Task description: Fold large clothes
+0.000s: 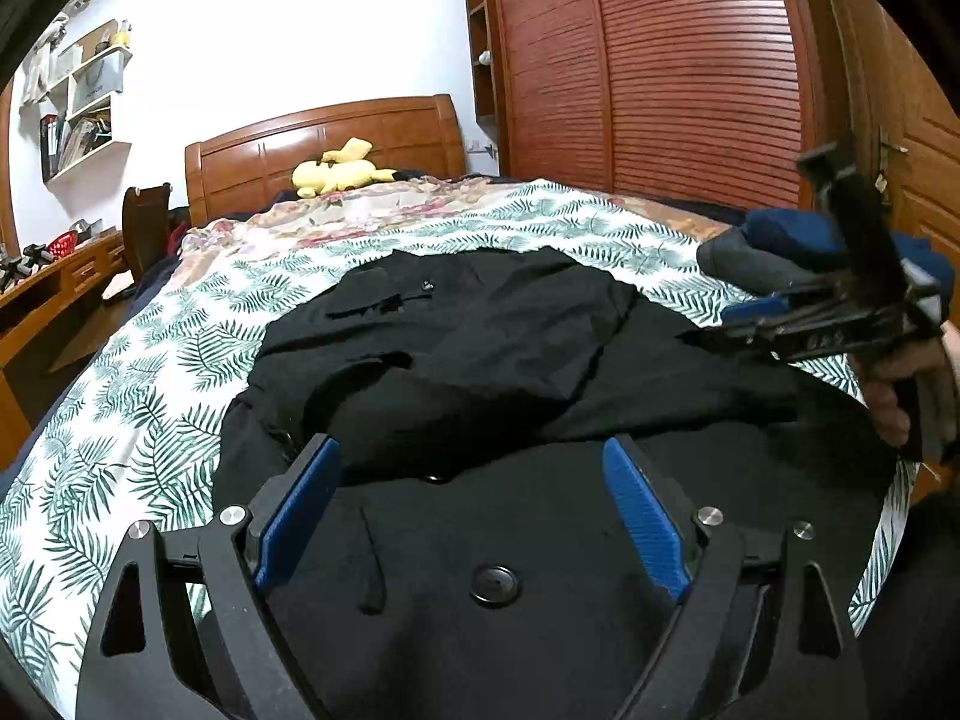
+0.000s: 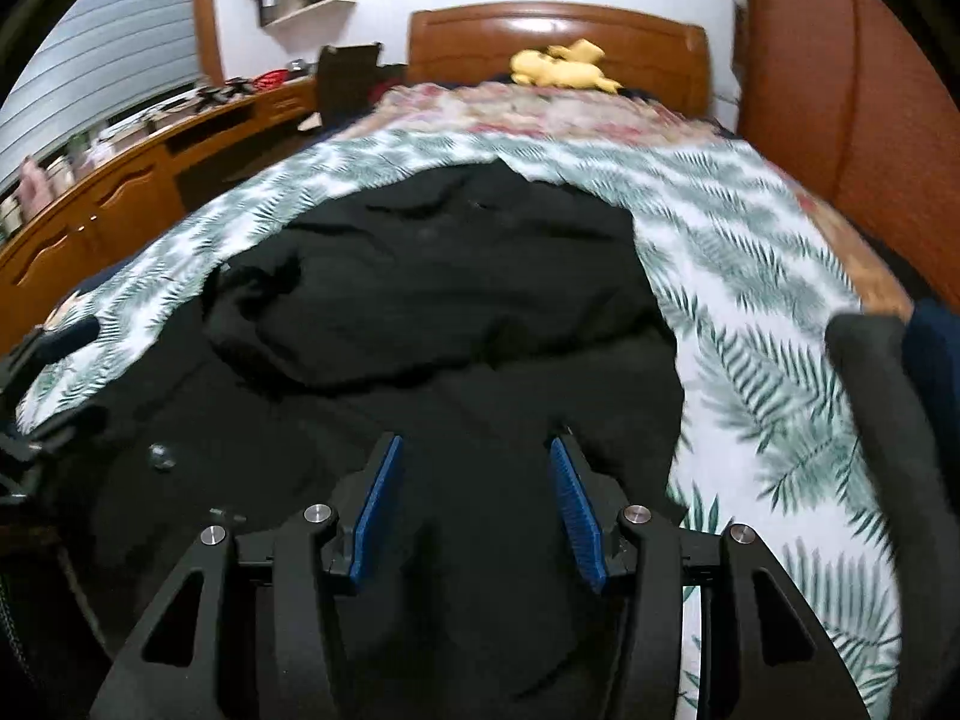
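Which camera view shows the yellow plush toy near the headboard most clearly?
The left wrist view shows the yellow plush toy best: the picture is sharp, so its outline against the wooden headboard is clear. The right wrist view also shows the toy at the headboard, but there it looks smaller and is smeared by blur.

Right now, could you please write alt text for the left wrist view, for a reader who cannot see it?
A large black garment with round buttons lies spread on a palm-leaf-print bedsheet, with the left gripper open just above its near edge. At right, a hand holds the right gripper over the cloth; a yellow plush toy rests against the wooden headboard.
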Action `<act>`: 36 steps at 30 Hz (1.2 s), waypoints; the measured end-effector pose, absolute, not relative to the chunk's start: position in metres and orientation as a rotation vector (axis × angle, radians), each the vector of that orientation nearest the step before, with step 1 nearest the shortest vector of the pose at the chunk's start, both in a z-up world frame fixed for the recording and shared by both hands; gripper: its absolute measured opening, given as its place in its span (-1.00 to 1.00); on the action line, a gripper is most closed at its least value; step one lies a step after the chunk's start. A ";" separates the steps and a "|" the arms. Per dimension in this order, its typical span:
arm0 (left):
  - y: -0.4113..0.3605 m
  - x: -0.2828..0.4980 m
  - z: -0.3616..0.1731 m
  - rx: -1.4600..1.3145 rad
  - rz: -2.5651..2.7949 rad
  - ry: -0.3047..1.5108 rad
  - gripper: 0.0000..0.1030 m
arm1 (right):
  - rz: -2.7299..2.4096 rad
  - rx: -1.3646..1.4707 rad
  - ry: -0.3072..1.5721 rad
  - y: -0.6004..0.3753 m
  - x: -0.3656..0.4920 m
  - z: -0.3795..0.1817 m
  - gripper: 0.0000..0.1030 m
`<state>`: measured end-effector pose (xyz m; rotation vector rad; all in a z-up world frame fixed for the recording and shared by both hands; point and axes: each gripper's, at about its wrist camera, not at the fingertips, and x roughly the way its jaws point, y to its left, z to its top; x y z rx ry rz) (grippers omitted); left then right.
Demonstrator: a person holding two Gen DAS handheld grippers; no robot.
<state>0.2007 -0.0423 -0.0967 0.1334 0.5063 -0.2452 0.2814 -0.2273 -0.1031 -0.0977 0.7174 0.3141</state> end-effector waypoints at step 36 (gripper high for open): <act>-0.008 0.371 -0.091 0.015 -0.046 0.783 0.73 | 0.313 -0.089 0.737 -0.230 0.290 -0.145 0.02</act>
